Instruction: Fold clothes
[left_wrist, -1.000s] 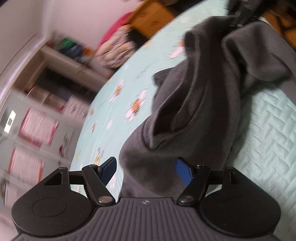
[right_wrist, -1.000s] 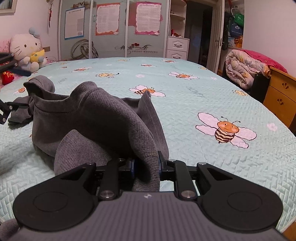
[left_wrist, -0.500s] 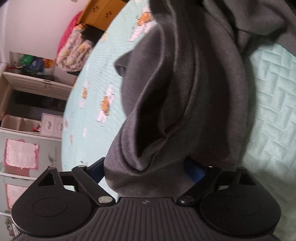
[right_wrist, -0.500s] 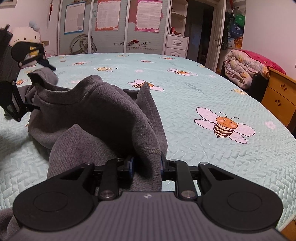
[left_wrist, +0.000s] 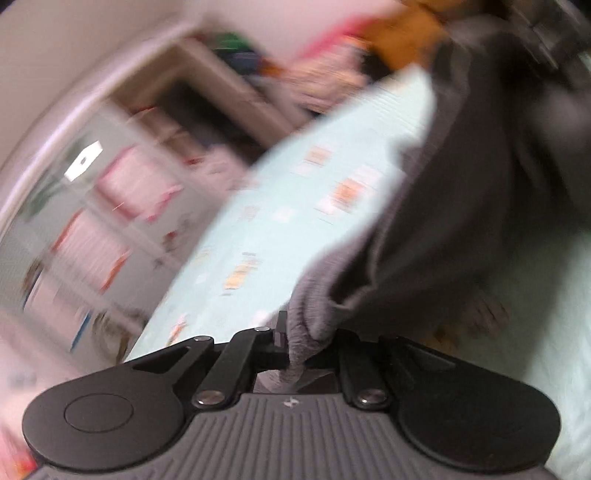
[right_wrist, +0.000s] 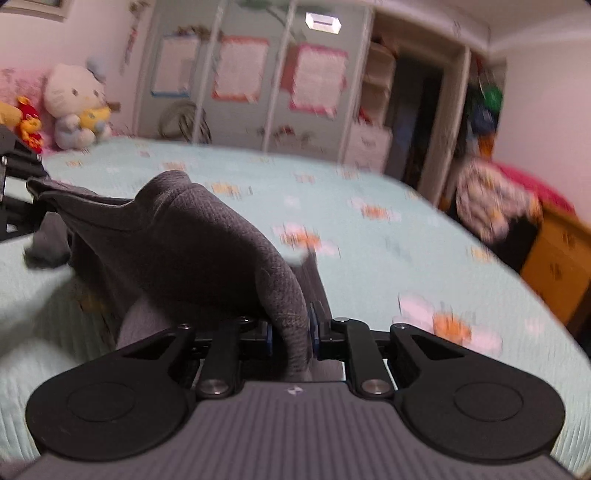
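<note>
- A grey knit garment (right_wrist: 207, 251) is being held over the pale green bee-print bedspread (right_wrist: 388, 236), part of it lifted and part of it resting in a heap on the quilt.
- The left gripper (left_wrist: 295, 343) is being closed on a ribbed edge of the garment; cloth is being pinched between its jaws, which are nearly together.
- The right gripper (right_wrist: 291, 332) is being tightened on another fold of the same garment, the knit being squeezed between its blue pads (right_wrist: 269, 334).
- In the right wrist view the left gripper is being seen at the far left edge, with the fabric being stretched between the two grips.
- The step in hand is judged to be the pick-up: two edges are being secured so the garment can be raised and spread.
- Folding proper is not yet being done; the cloth is bunched, with no flat panel showing.
- Next, the two grips are likely to be needed drawn apart and upward until the cloth hangs smooth, then lowered flat onto the bedspread.
- Heavy blur is being shown in the left wrist view, so exactly which edge is gripped cannot be told.
</note>
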